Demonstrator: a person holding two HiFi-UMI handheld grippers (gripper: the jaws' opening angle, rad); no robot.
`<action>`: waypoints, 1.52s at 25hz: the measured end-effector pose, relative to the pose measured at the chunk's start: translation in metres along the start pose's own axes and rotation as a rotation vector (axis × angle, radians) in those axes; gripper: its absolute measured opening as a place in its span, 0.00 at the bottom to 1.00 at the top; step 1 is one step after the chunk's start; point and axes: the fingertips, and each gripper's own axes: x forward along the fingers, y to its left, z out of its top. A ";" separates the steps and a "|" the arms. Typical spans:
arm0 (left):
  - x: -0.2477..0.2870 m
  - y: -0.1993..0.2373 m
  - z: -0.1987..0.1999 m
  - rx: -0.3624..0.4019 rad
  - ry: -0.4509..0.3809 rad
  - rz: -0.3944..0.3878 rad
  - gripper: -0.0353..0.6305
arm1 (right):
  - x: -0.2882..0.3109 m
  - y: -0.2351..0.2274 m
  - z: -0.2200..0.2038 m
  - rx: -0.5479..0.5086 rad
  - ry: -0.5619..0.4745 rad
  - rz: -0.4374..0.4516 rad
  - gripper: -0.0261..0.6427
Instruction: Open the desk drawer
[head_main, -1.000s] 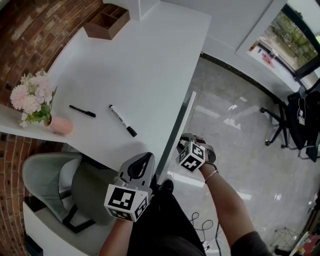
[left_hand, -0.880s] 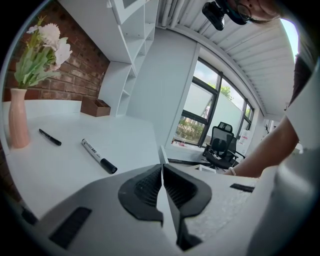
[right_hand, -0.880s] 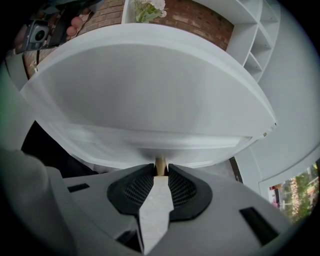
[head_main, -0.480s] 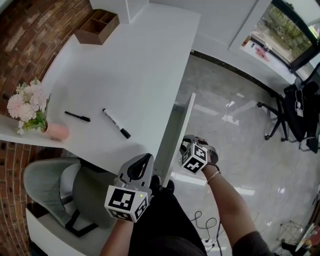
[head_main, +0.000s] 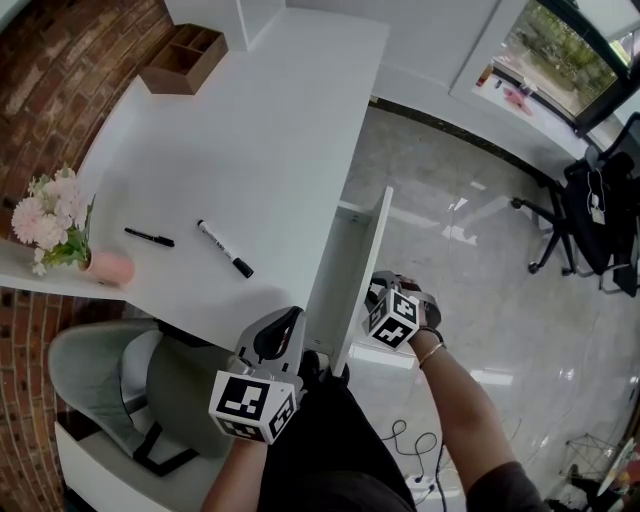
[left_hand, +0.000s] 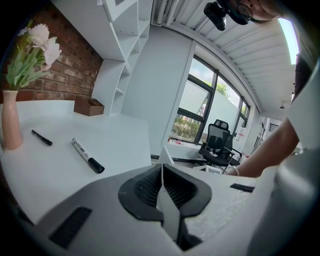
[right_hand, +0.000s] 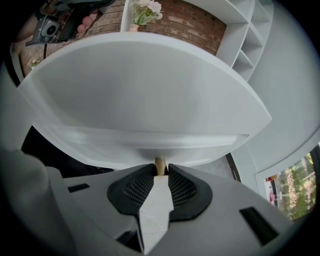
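The only print I can spot is a line along the barrel of the white marker (head_main: 223, 248), too small to read; each gripper's cube carries black-and-white square markers.

The drawer (head_main: 362, 262) stands drawn out from the right long edge of the white desk (head_main: 250, 140), close to the near corner. Its white front panel runs lengthwise parallel to that edge and faces out over the grey marble floor (head_main: 470, 290). The right gripper (head_main: 378, 293) pinches the small tan knob (right_hand: 160, 165) in the middle of that panel, a pad on either side of it. The left gripper (head_main: 288, 322) hangs just off the near corner of the desk with its jaws pressed together and nothing between them.

On the desk I count two writing tools near the left edge, the black-capped marker and a thinner black pen (head_main: 149, 237), lying apart. One pink vase (head_main: 108, 266) of pale flowers (head_main: 48, 218) sits at the near left corner, one wooden organiser box (head_main: 184, 56) at the far end. One grey chair (head_main: 105, 365) is tucked below the near edge; one black office chair (head_main: 598, 215) stands by the window
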 end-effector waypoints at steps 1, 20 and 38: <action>0.000 -0.001 0.000 0.001 0.001 0.000 0.08 | -0.001 0.000 -0.002 0.000 0.000 0.001 0.16; 0.012 -0.032 0.000 0.024 0.015 -0.031 0.08 | -0.023 -0.006 -0.050 0.025 0.022 -0.039 0.16; 0.007 -0.058 -0.005 0.069 0.032 -0.084 0.08 | -0.085 0.035 -0.067 0.579 -0.214 -0.106 0.06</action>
